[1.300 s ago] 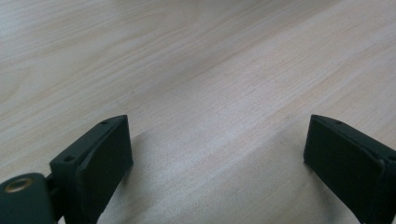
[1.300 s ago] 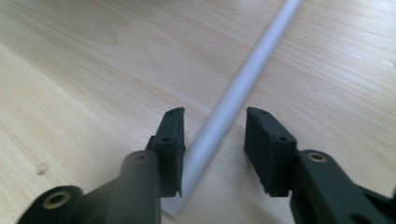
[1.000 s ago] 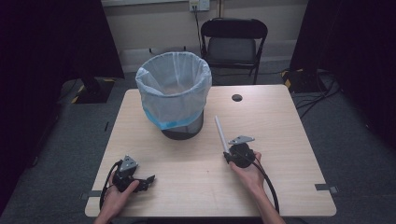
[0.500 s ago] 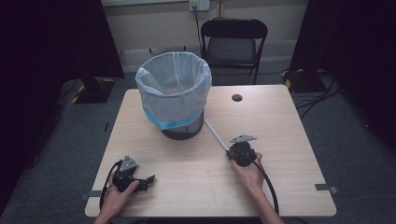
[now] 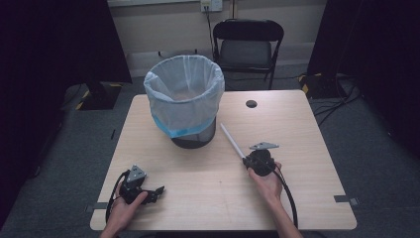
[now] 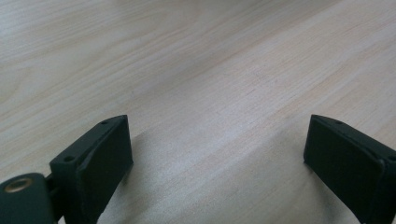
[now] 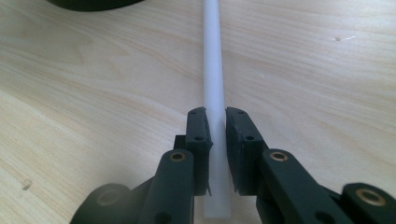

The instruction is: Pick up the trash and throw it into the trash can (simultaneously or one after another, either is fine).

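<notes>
Your right gripper [image 5: 246,161] sits right of centre in the high view, and its jaws are clamped on a white rod [image 5: 232,141]. In the right gripper view the two jaws of that gripper [image 7: 217,130] press the rod [image 7: 213,70] from both sides near its lower end, and the rod runs straight up the frame toward the top edge, low over the wood. In the high view the rod slants up and left from your right hand [image 5: 267,181] toward the foot of the bin [image 5: 184,99], which stands in the upper middle of the surface [image 5: 297,129], lined with a pale bag. Your left gripper [image 5: 157,190] rests at the lower left of that frame in your left hand [image 5: 124,210]. In the left gripper view its jaws stand wide apart over bare wood [image 6: 196,70], with nothing between them.
</notes>
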### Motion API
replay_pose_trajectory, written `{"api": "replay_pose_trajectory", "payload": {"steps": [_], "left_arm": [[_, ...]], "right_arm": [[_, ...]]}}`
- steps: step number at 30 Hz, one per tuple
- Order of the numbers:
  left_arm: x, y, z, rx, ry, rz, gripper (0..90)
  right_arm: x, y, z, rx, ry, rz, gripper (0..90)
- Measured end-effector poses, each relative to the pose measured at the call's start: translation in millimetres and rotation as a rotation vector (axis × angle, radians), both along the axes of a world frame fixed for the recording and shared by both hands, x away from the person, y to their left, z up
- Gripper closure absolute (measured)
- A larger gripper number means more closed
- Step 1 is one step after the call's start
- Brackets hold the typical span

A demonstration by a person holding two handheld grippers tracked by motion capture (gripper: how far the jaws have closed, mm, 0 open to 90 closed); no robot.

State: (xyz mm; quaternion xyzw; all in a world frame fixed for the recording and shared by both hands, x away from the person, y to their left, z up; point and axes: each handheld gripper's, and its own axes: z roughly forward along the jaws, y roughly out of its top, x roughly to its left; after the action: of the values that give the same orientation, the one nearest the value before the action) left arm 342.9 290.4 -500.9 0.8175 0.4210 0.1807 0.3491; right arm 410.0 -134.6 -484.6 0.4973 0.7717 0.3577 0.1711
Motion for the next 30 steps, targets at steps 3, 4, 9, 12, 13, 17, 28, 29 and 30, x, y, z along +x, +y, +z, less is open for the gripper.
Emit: {"api": "replay_pose_trajectory", "payload": {"steps": [3, 4, 9, 12, 13, 17, 28, 29, 30], "left_arm": [[0.0, 0.0, 0.0, 0.000, 0.000, 0.000, 7.4], [0.0, 0.0, 0.0, 0.000, 0.000, 0.000, 7.3], [0.0, 0.0, 0.0, -0.001, 0.000, 0.000, 7.4], [0.0, -0.2, -0.1, -0.002, 0.000, 0.001, 7.4], [0.0, 0.0, 0.0, 0.000, 0.000, 0.000, 7.3], [0.0, 0.0, 0.0, 0.000, 0.000, 0.000, 7.3], [0.0, 0.0, 0.0, -0.001, 0.000, 0.000, 7.4], [0.0, 0.0, 0.0, -0.001, 0.000, 0.000, 7.4], [0.0, 0.0, 0.0, -0.001, 0.000, 0.000, 7.4]], "right_arm": [[0.1, -4.9, 1.2, 0.019, -0.004, -0.019, 80.3], [0.3, -6.6, 1.7, 0.025, -0.006, -0.022, 80.3], [-0.3, -12.3, 6.8, 0.038, -0.026, -0.037, 80.3], [-0.3, -15.6, 11.5, 0.052, -0.043, -0.044, 80.3], [-0.2, -16.7, 13.8, 0.058, -0.052, -0.045, 80.3], [-0.9, -19.8, 25.2, 0.074, -0.086, -0.052, 80.3], [-1.3, -23.5, 47.7, 0.113, -0.145, -0.062, 80.3], [-1.3, -23.6, 49.1, 0.116, -0.146, -0.061, 80.3], [-1.2, -23.6, 51.1, 0.115, -0.151, -0.062, 80.3]]}}
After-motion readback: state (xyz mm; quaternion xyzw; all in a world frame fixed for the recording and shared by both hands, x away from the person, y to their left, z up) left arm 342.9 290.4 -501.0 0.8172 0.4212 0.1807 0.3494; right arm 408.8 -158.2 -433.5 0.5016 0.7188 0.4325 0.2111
